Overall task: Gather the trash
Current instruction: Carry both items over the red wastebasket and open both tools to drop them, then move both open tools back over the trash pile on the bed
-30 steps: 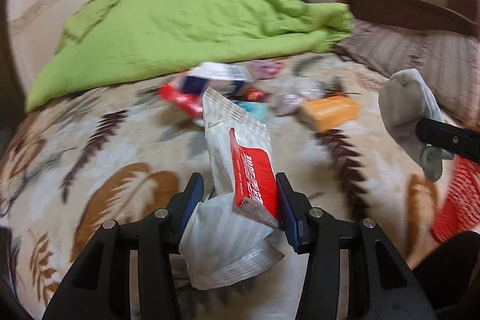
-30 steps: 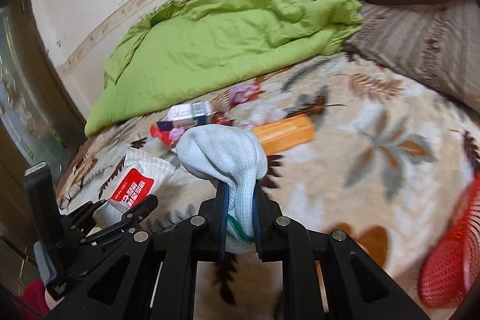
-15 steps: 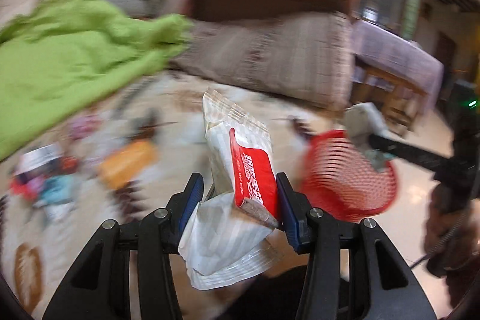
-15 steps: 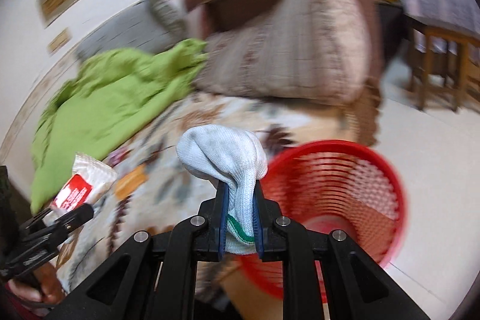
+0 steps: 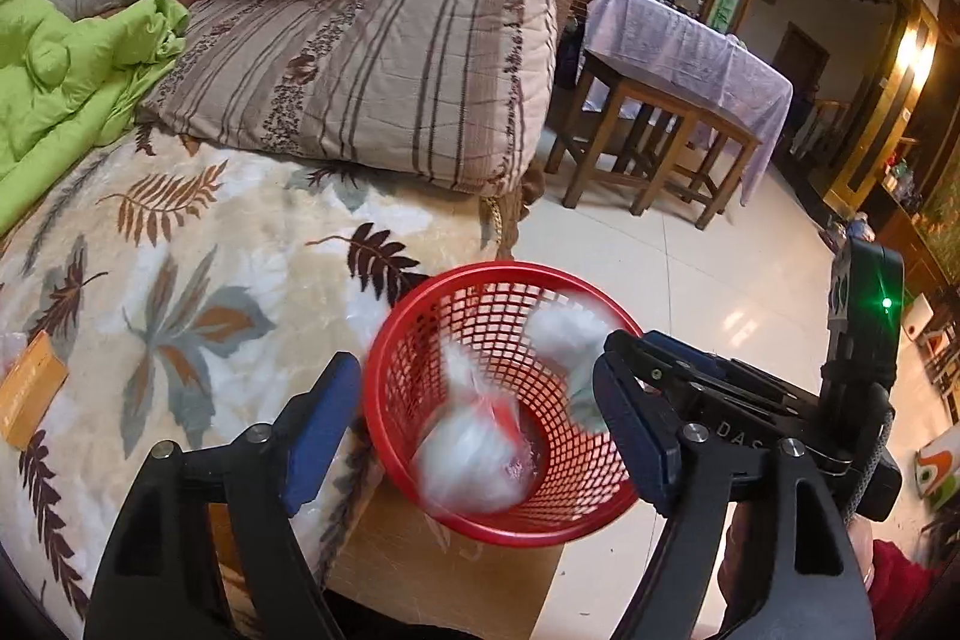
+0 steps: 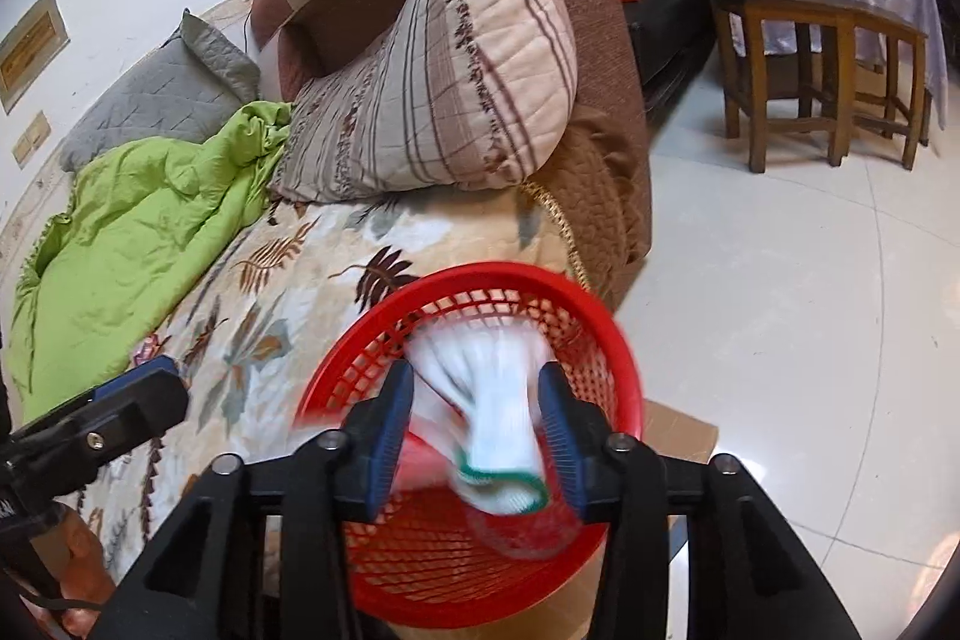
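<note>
Okay, biggest first: red mesh basket [image 5: 510,400] sits right ahead of and below both my grippers, rim tipped toward me, resting on a brown cardboard piece [image 5: 444,562] at the edge of the leaf-print blanket [image 5: 180,292]. Round, openwork plastic, mouth facing up and slightly my way.

My left gripper [image 5: 480,430] is spread wide, nothing between the blue pads; the white-and-red wrapper [image 5: 474,442] is past its tips, inside the basket, blurred. Crinkly whitish plastic with a red patch; its long axis runs roughly away from me, upper end toward the far wall of the basket. Exact orientation too smeared to tell.

My right gripper [image 6: 477,424] is also parted, pads clear of the white sock [image 6: 492,418] on both sides as far as I can tell. Sock is knit white with a green-banded cuff; long axis roughly along the fingers, cuff end nearest me, bunched end pointing forward over the basket. Blurred too.

Orange box [image 5: 30,394] lies far left of the left gripper on the blanket.
</note>
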